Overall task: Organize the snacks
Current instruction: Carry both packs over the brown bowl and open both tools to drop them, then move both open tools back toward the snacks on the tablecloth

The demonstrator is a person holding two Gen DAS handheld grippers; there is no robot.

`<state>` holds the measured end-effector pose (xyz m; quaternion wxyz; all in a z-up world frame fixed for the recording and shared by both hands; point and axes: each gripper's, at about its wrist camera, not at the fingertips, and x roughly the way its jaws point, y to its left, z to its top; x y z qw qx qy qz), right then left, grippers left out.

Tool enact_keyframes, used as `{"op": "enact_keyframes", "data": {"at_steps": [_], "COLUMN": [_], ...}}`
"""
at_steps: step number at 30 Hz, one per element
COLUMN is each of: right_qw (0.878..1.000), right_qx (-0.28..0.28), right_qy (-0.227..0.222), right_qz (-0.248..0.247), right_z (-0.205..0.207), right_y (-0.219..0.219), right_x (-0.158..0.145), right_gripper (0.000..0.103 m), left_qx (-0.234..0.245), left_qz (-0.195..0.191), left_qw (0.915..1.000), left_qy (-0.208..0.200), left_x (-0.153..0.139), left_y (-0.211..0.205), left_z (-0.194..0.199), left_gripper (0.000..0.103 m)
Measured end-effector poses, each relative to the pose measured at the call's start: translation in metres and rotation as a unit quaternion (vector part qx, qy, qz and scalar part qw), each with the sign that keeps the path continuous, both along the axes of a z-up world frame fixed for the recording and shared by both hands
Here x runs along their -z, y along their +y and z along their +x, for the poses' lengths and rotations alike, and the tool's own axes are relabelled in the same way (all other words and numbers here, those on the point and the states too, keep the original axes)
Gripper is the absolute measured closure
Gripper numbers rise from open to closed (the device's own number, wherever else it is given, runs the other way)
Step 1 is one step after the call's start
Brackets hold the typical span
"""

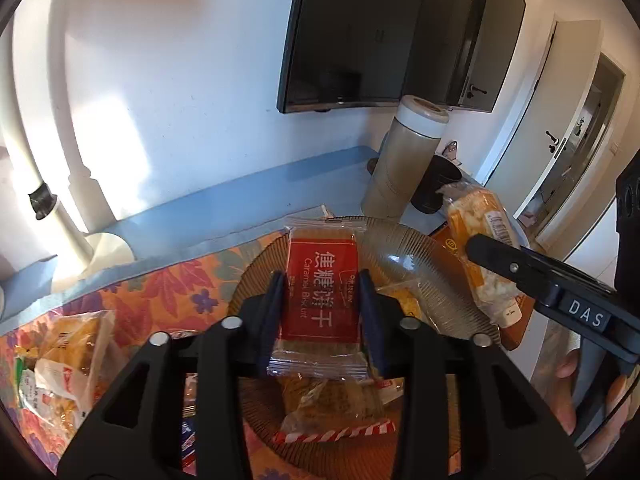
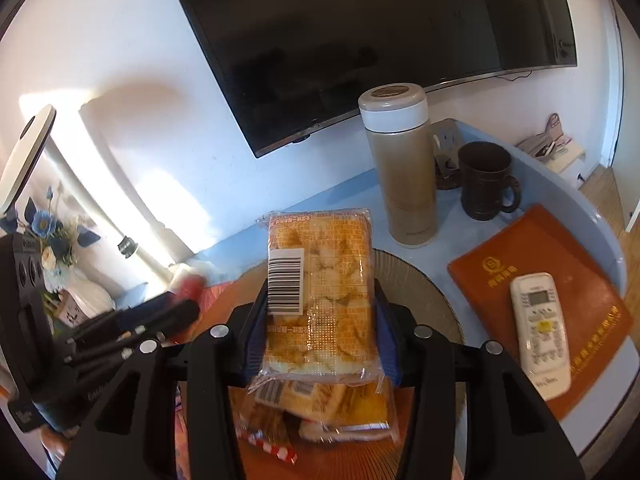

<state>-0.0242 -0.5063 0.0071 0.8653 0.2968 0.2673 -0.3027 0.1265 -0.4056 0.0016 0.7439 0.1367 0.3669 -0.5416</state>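
Note:
My left gripper [image 1: 320, 280] is shut on a red caramel biscuit packet [image 1: 320, 304], held above a ribbed glass plate [image 1: 404, 248] that carries several wrapped snacks [image 1: 332, 404]. My right gripper [image 2: 320, 300] is shut on a yellow bread packet [image 2: 320, 288] with a barcode label, also above the plate [image 2: 416, 292], where more packets [image 2: 332, 404] lie. In the left wrist view the right gripper [image 1: 486, 246] enters from the right with the bread packet [image 1: 476, 216]. The left gripper's fingers [image 2: 176, 312] show at the left of the right wrist view.
A tan thermos [image 2: 404, 172] and a dark mug [image 2: 486, 180] stand behind the plate. A white remote [image 2: 540, 328] lies on a brown folder [image 2: 568, 256] at the right. More snack packets [image 1: 60, 364] sit on the floral cloth [image 1: 168, 284] at left. A television [image 1: 400, 32] hangs on the wall.

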Motion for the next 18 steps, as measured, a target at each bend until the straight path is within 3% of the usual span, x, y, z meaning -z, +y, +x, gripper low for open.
{"op": "enact_keyframes", "data": {"at_steps": [2,5,10,18], "right_qw": [1.000,1.000,0.999,0.998], "right_qx": [0.001,-0.006,-0.014,-0.051], "right_qy": [0.000,-0.008,-0.017,-0.020], "right_qz": [0.013,0.027,0.031,0.011], "right_z": [0.004,0.002,-0.009,-0.006], "right_y": [-0.006,-0.005,0.011,0.067], "right_x": [0.006,0.008,-0.002,-0.033], "right_gripper": [0.049,0.047,0.047,0.047], "left_qx": [0.000,-0.001,-0.010,-0.029], "left_qz": [-0.004,-0.006,-0.009,-0.033], "left_qw": [1.0000,1.0000,0.9999,0.9990], "left_qy": [0.004,0.008,0.006,-0.006], "left_x": [0.001,0.002,-0.002,-0.034], "left_y": [-0.005,-0.006,0.014,0.077], "left_z": [0.003,0.005,0.008,0.008], "left_gripper": [0.045,0.042,0.041,0.041]}}
